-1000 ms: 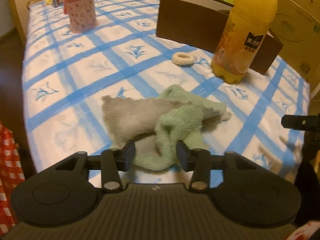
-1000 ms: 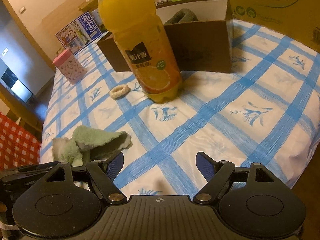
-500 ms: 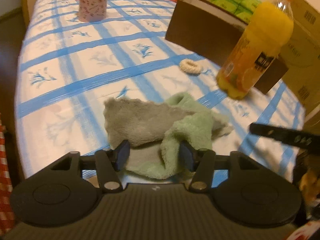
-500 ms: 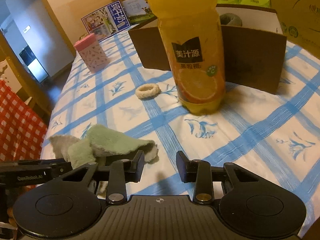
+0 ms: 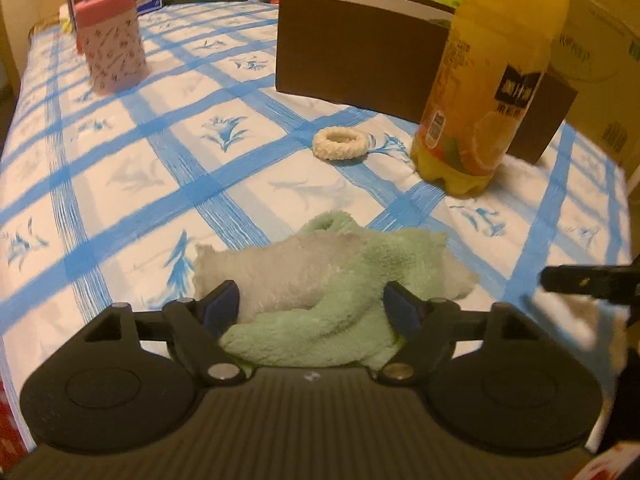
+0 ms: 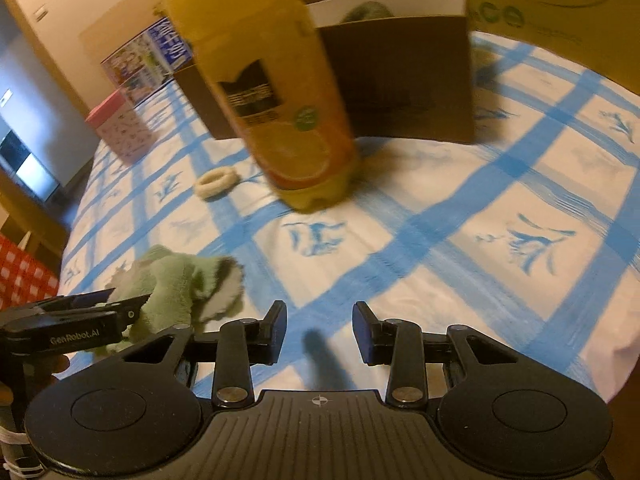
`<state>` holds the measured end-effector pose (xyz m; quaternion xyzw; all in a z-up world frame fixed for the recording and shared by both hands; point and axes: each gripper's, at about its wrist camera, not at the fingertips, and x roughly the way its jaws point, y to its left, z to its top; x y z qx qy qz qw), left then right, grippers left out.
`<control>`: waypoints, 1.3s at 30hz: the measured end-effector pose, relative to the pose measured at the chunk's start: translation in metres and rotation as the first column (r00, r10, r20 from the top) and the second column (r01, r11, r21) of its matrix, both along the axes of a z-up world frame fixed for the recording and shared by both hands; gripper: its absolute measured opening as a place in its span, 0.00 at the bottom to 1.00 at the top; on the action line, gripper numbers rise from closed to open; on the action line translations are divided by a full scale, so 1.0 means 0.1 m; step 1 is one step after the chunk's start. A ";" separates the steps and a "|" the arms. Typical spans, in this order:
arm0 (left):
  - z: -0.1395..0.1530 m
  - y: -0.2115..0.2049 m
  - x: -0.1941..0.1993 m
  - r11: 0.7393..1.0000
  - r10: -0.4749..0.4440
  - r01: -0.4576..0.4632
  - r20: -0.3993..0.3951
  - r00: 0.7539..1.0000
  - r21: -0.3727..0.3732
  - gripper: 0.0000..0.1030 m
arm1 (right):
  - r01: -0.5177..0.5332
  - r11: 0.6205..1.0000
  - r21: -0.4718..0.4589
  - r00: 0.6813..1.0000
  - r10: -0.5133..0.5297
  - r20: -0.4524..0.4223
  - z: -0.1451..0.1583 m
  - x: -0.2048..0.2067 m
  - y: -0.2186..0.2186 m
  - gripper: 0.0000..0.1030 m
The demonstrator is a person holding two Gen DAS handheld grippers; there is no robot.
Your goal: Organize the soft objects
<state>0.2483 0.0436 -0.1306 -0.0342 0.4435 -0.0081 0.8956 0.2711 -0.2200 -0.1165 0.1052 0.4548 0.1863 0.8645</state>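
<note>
A white tablecloth (image 5: 132,184) crossed with blue bands and small blue sprigs covers the table, in a dim, warm-lit room.

The left gripper (image 5: 311,307) has its jaws spread wide on either side of the green and grey fleece cloth (image 5: 328,292), which lies bunched between the pads at the near edge of the table; nothing shows it pinched. The right gripper (image 6: 319,332) hangs released over bare tablecloth just right of the cloth, holding nothing.

The likely trouble is a partial grab: the cloth is folded over itself, so closing on one loose layer could let the rest trail off the table edge. A wide sweep toward the brown cardboard box (image 5: 360,60) could also knock the tall orange juice bottle (image 5: 492,80), which stands just in front of it, between cloth and box.

A fuzzy cream hair ring (image 5: 340,143) lies near the bottle's left. Farther back stands a pink patterned container (image 5: 112,44), with printed cartons along the far edge and a big cardboard carton on the right.
</note>
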 end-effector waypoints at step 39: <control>0.58 0.79 0.23 0.987 0.145 -0.154 0.174 0.974 0.039 0.27 | -0.135 0.988 -0.076 0.978 0.145 0.153 0.17 0.35 1.08 0.42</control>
